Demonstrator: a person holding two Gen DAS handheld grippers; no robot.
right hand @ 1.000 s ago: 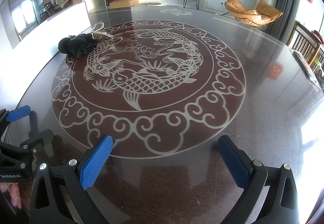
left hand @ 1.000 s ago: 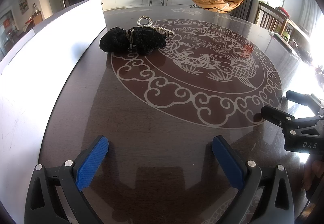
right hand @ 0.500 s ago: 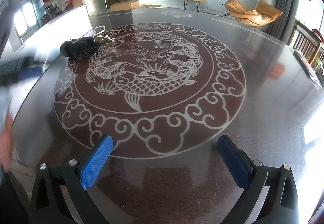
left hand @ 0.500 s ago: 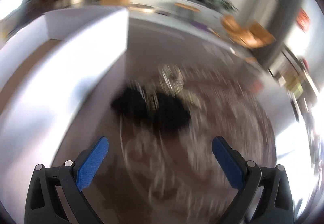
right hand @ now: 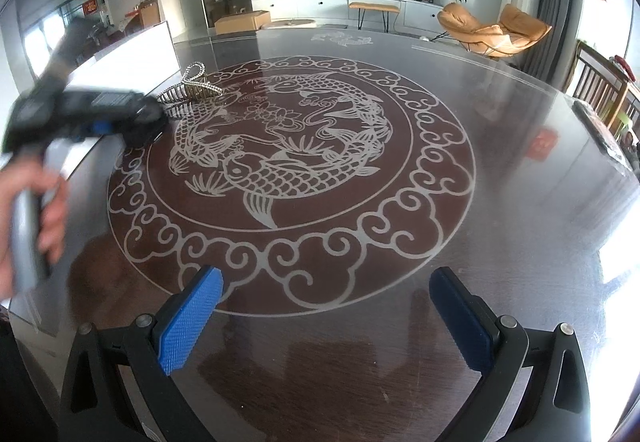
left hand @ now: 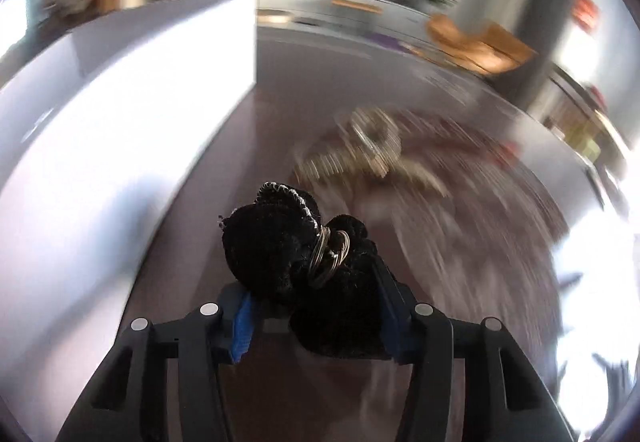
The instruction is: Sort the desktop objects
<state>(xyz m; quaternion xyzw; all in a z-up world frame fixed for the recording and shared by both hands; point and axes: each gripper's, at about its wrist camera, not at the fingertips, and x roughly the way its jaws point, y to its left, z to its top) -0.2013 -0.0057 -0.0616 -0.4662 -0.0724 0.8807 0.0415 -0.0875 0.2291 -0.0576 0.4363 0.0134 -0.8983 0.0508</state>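
A black fluffy hair tie [left hand: 276,246] with metal rings [left hand: 328,254] sits between the blue pads of my left gripper [left hand: 316,306]. The jaws are closing and both pads press into the fluff. Just beyond it lies a blurred, rhinestone-studded hair claw [left hand: 372,150] on the dark table. The right wrist view shows the left gripper [right hand: 120,126] as a blur over the black tie, beside the hair claw [right hand: 192,90], with a hand [right hand: 44,210] on its handle. My right gripper [right hand: 324,318] hangs open over the table's near edge with nothing between its fingers.
A long white box [left hand: 120,122] runs along the table's left side, close to the held tie. The round dark table [right hand: 520,202] bears a fish and cloud pattern. Chairs stand past the right edge.
My left gripper has travelled forward to the black hair tie and its jaws have come together around it. The right gripper has stayed where it was.
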